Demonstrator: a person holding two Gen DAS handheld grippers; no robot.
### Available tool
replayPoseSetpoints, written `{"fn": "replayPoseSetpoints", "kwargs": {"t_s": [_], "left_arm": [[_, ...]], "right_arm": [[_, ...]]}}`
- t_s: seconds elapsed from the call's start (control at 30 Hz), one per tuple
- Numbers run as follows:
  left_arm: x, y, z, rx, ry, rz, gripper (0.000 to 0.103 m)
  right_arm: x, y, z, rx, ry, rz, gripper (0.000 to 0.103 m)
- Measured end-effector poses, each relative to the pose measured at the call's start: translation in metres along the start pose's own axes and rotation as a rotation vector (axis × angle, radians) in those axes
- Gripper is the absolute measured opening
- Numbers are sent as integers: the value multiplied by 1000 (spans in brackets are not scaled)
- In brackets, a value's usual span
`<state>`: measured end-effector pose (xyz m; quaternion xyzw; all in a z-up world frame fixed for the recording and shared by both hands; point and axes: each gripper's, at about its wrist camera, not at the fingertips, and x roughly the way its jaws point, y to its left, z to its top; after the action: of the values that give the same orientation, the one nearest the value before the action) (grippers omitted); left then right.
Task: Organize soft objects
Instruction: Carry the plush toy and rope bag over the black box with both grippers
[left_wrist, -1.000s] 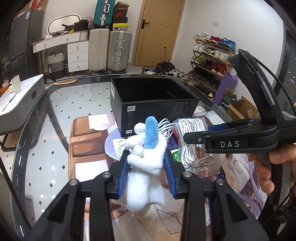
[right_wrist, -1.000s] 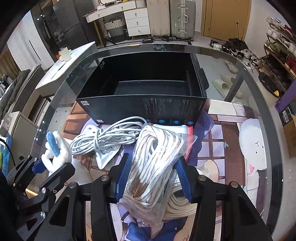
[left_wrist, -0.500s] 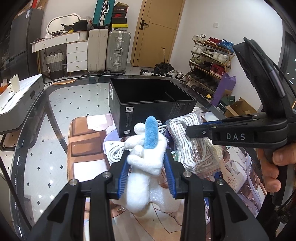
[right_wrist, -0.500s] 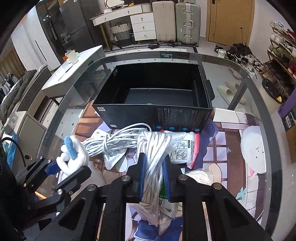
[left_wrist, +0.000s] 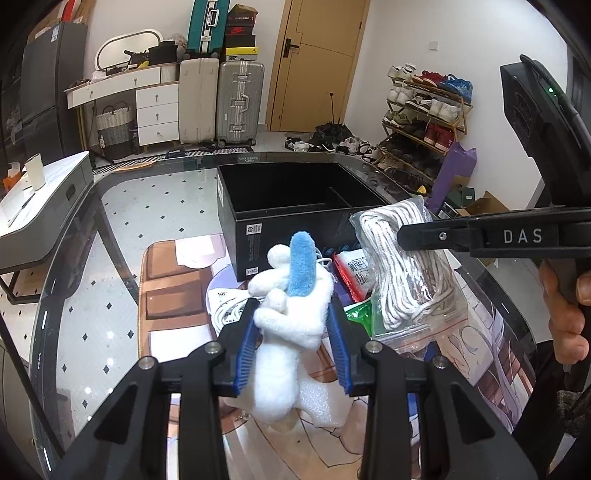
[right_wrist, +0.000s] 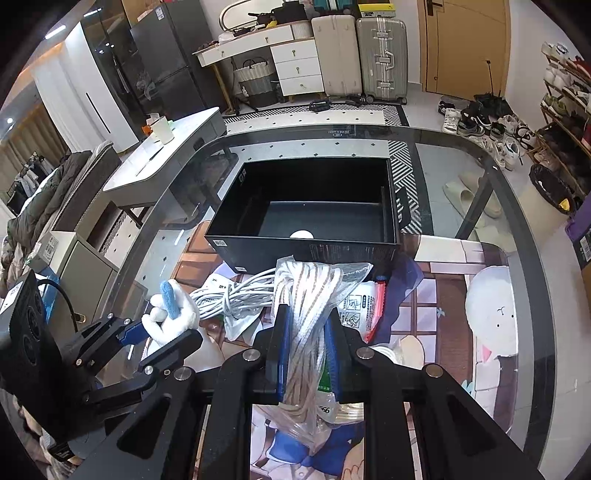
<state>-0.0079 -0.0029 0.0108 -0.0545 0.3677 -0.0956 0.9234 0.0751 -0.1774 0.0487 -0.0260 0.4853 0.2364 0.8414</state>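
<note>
Left gripper: fingers clamped on a white plush toy, blue pads pressing both flanks; the toy's blue strip points to 12 o'clock.
Plush toy, right wrist view: at 9 o'clock, held clear above the surface, a glass top.
Right gripper: fingers squeezed tight on a clear plastic bag of coiled white rope; the jaws have just been closing, the bag between them.
Rope bag, left wrist view: hangs from the right gripper's finger at 3 o'clock, its lower edge just above the clutter on the surface.
Hand: a person's hand wraps the right gripper's handle, far right edge of the left wrist view.
Under the grippers: a cartoon-print mat lies on the glass.
Just beyond the fingers: bundled white cable, lying between the plush toy and the rope bag; a red-edged printed packet at 1 o'clock of the right fingers.
Further, 12 o'clock: open black box on the surface, touching the pile's far edge; one white round spot on its floor, otherwise dark inside.
Far: two suitcases and a wooden door by the back wall; shoe rack at 2 o'clock.
</note>
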Motion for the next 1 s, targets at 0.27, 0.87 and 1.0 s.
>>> {"fn": "replayPoseSetpoints", "kwargs": {"t_s": [0.27, 0.87, 1.0], "left_arm": [[-9, -14, 16, 25, -3, 41, 35], [-9, -29, 56, 54, 12, 89, 35], [-7, -29, 62, 52, 16, 93, 35]], "right_arm": [[-21, -11, 6, -3, -38, 44, 17], [-31, -19, 33, -46, -67, 109, 17], [-30, -22, 42, -54, -74, 114, 17]]}}
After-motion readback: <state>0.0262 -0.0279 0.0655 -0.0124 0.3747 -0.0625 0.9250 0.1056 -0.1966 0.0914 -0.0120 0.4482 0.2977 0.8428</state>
